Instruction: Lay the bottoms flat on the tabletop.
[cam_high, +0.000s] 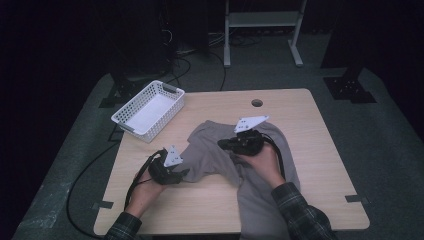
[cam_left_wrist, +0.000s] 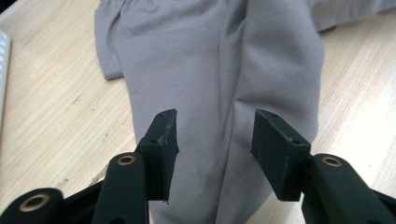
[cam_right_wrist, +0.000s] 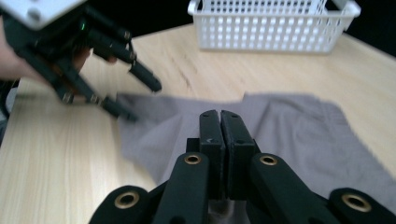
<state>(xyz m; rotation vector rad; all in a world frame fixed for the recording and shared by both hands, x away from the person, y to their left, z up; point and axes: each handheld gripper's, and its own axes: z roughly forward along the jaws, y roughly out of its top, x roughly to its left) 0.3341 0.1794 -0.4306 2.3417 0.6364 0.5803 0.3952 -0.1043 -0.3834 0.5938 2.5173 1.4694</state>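
A grey garment (cam_high: 212, 145) lies spread on the wooden table (cam_high: 320, 150), one part hanging over the front edge. My left gripper (cam_high: 185, 175) is at the end of its left leg, open, with the jaws on either side of the cloth (cam_left_wrist: 210, 70) and the pads (cam_left_wrist: 166, 135) apart from it. My right gripper (cam_high: 223, 144) hovers over the garment's middle, pointing left. Its jaws (cam_right_wrist: 219, 119) are pressed together, and no fabric shows between the tips. The cloth (cam_right_wrist: 289, 126) lies just beyond them. The left gripper (cam_right_wrist: 140, 100) also appears blurred in the right gripper view.
A white perforated basket (cam_high: 172, 91) stands at the table's back left corner, also seen ahead in the right gripper view (cam_right_wrist: 271, 28). A cable hole (cam_high: 257, 103) is near the back edge. Bare wood lies right of the garment. A metal stand (cam_high: 262, 20) is on the floor behind.
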